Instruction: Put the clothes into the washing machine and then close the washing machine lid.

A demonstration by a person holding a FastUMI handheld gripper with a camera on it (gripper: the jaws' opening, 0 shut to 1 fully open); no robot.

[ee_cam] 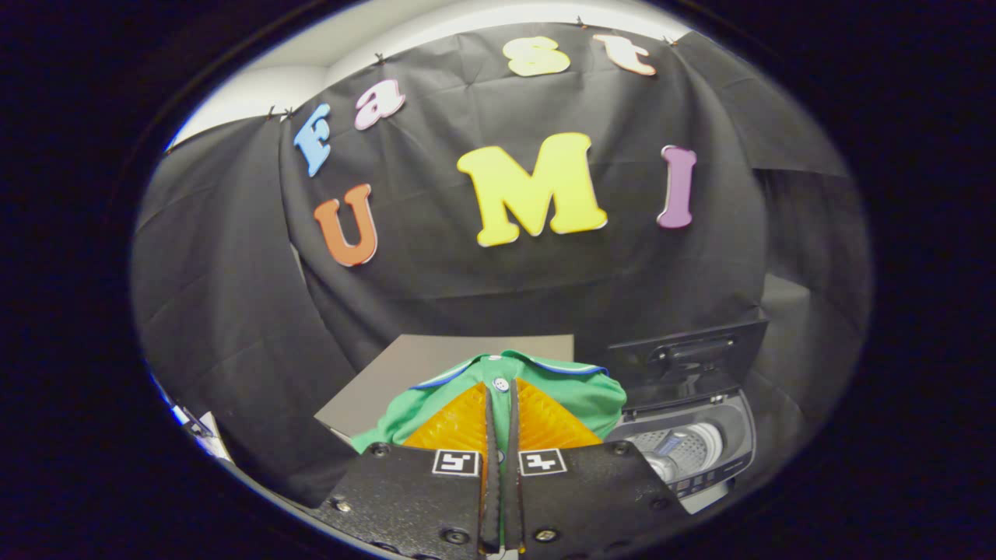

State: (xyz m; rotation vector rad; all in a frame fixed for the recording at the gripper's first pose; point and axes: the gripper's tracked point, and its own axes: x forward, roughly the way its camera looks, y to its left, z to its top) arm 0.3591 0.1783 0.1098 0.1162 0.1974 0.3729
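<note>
My tongs (502, 408) are clenched on the green shirt (560, 385): the two orange fingers (455, 424) stand nearly together, with only a thin fold of green cloth showing in the slit between them, right below the white button at the collar. I judge I hold it near the collar placket so that the rest of the garment hangs free and bunches behind the fingers instead of dragging. The shirt's blue-trimmed collar rises just beyond the fingertips, and its body spreads to both sides of them.

Behind the shirt lies a grey board (405, 373), flat on what I take to be the counter. Just beside the shirt, on its right, stands the washing machine (692, 459). Its lid (685, 362) is propped up and back, so the mouth is open to take the load. Inside I see the pale perforated drum (685, 447); I make out no clothes in it, though part of it is hidden. So the shirt is lifted and near the opening, not yet over it, and the lid waits to be shut.
</note>
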